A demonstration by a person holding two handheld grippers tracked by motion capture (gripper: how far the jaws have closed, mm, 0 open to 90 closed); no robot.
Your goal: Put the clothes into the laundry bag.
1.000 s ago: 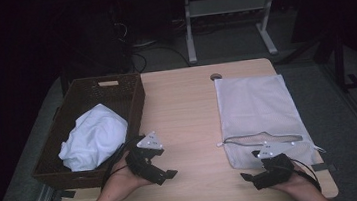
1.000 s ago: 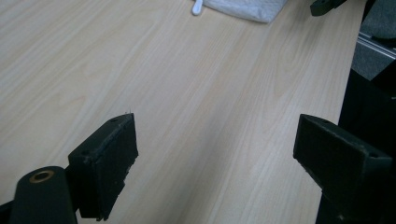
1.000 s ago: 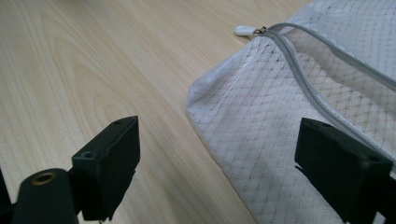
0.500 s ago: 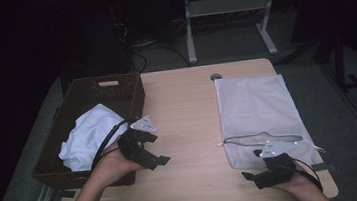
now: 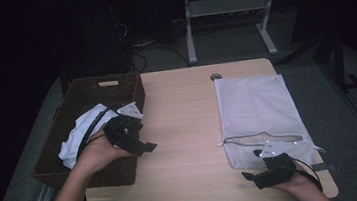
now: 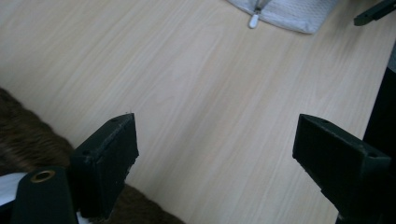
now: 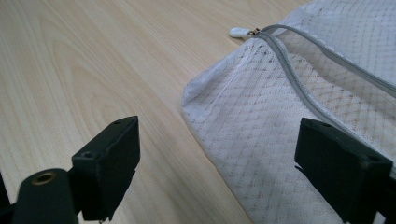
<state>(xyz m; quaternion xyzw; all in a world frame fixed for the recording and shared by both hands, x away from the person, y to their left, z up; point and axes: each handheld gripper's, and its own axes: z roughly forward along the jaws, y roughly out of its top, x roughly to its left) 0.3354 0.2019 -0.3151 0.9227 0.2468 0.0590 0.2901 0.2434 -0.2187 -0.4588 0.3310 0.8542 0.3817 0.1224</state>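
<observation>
At frame left, the left gripper point(image 5: 135, 137), jaws wide and empty, hovers beside white cloth point(image 5: 77, 134) in the wicker basket point(image 5: 114, 82); lower right, the right gripper point(image 5: 261, 176), also agape, nears the mesh bag point(image 5: 257, 102). Best approach: descend squarely onto a raised fold.

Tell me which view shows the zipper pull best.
The right gripper view: the zipper pull lies sharp at the mesh bag corner. The left gripper view catches it at the top edge; the high view shows a tiny fleck.
</observation>
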